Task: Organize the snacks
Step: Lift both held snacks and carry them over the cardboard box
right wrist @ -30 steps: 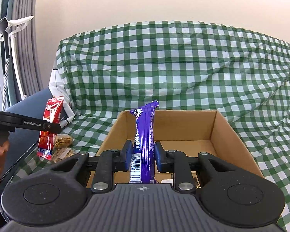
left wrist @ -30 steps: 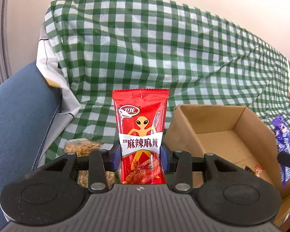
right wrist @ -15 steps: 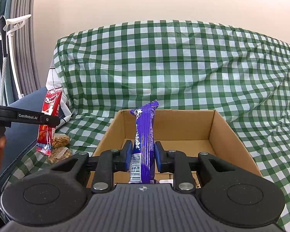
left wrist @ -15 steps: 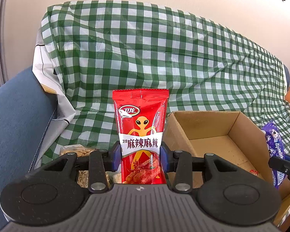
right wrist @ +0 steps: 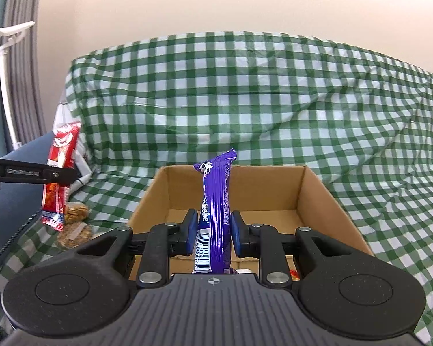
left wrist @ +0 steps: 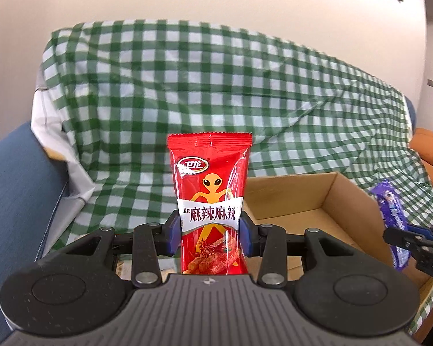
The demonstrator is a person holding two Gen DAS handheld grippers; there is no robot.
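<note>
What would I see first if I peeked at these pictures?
A bright red snack bag with an orange alien, standing upright in the left gripper. A purple bar pinched in the right gripper, in front of an open box on the green checked cloth.

"卫龙", "麻辣麻辣" on red snack packet point(left wrist: 210, 201)

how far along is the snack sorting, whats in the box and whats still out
Early to midway. Done: the brown cardboard box holds at least one small red-wrapped item at its near corner; most of its floor is bare. In hand: the left gripper clamps a red spicy-snack packet, the right gripper a purple wrapped bar, both outside the box. Left: two clear packs of brown snacks on the green checked cloth.
</note>
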